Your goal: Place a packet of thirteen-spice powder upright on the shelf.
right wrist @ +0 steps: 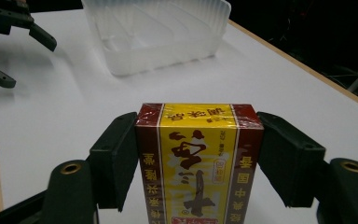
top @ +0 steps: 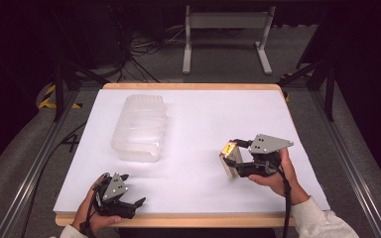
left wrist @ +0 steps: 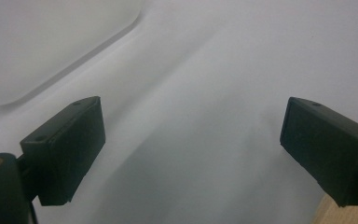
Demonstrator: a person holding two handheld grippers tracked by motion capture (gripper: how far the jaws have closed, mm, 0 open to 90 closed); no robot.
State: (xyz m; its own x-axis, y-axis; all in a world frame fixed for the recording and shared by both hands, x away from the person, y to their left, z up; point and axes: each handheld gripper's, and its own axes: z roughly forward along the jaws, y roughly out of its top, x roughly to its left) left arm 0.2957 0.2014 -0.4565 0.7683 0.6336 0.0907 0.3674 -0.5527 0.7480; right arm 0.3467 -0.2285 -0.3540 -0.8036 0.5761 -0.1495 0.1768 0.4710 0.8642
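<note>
The right gripper [right wrist: 198,158] clamps a yellow-and-maroon box [right wrist: 199,163] between its 2 jaws, held above the white table [top: 203,119] toward its right edge. The left gripper [top: 131,204] rests spread wide and empty by the near-left corner. The carry step looks underway; next, the box likely travels to the clear plastic tray [top: 140,128] near the far-left corner, needing alignment with 1 compartment.
</note>
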